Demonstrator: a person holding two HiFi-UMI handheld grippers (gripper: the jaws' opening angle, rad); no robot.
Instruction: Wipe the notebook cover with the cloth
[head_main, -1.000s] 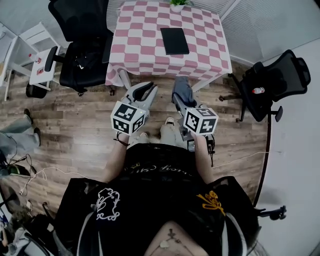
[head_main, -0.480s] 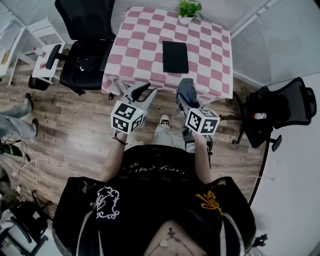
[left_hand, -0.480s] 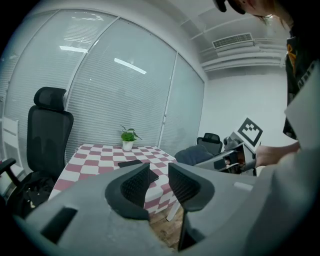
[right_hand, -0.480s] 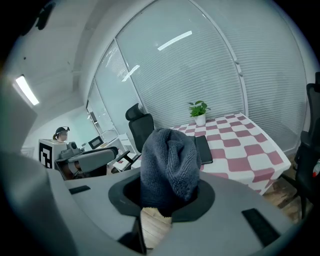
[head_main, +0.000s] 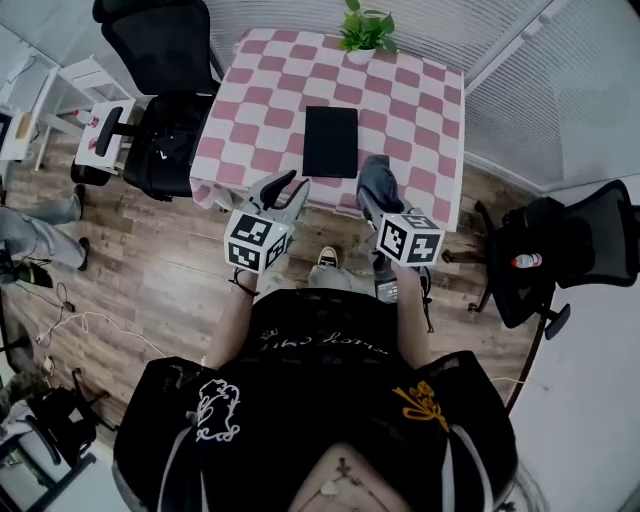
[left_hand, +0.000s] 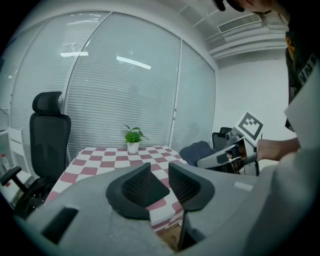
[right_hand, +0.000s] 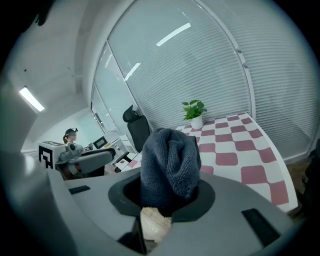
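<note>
Notebook (head_main: 330, 141) is lying apparently unwiped on the tabletop (head_main: 420, 120); right tongs (head_main: 368, 200) are gripping the cloth (right_hand: 167, 160), left tongs (left_hand: 160, 182) gaping narrowly.

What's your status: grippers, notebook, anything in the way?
Left gripper open, empty. Right gripper shut on cloth. Notebook flat on table, nothing on it.

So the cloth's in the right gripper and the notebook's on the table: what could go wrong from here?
The notebook lies loose on the checked tablecloth, and the open left gripper is not holding it down, so a stroke might slide it or ruck the fabric. The cloth is a bunched wad in the right gripper; pressed hard, it may pull free.
</note>
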